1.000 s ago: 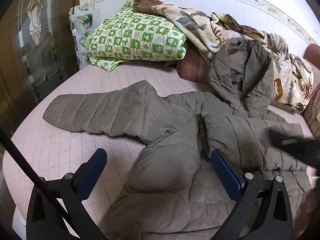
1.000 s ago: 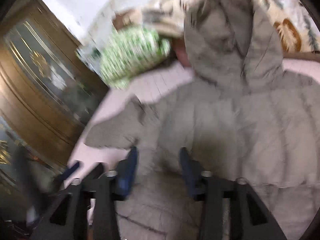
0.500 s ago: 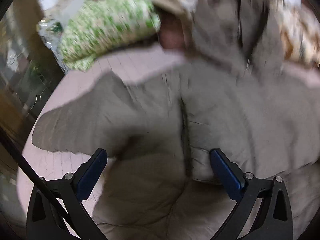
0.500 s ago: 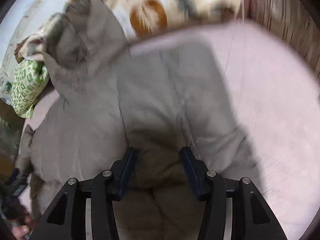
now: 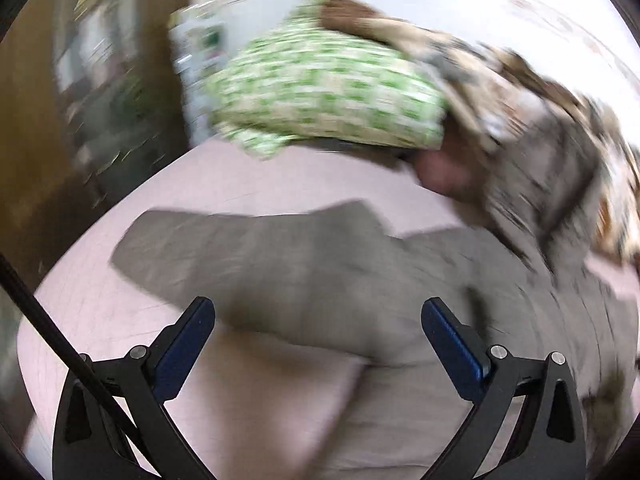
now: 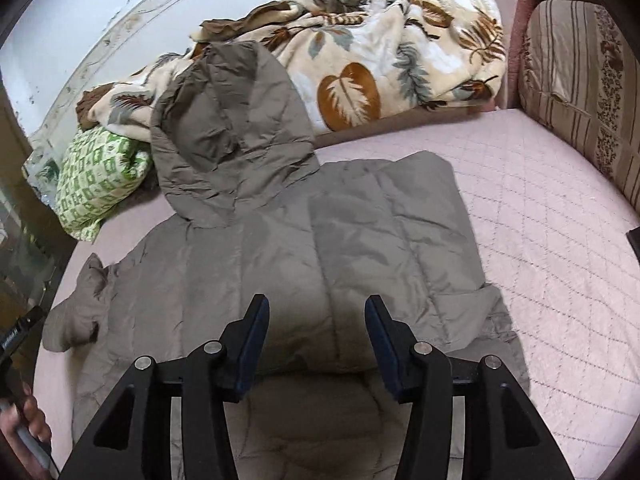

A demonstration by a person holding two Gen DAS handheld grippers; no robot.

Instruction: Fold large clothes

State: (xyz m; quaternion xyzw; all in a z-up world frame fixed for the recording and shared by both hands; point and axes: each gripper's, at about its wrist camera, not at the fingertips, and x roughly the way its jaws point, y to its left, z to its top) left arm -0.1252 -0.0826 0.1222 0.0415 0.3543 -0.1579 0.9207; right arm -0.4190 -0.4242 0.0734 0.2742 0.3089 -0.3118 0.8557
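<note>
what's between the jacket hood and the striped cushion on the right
The leaf-print blanket, bunched along the wall between the hood and the striped cushion; the right wrist view shows it.

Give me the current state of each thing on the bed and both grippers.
Jacket: spread flat on the bed, right sleeve folded in.
Left sleeve: still stretched out flat.
Hood: lying up against the blanket.
Pillow: beside the hood.
Left gripper: open, empty.
Right gripper: partly open, just been closing, nothing pinched.
</note>
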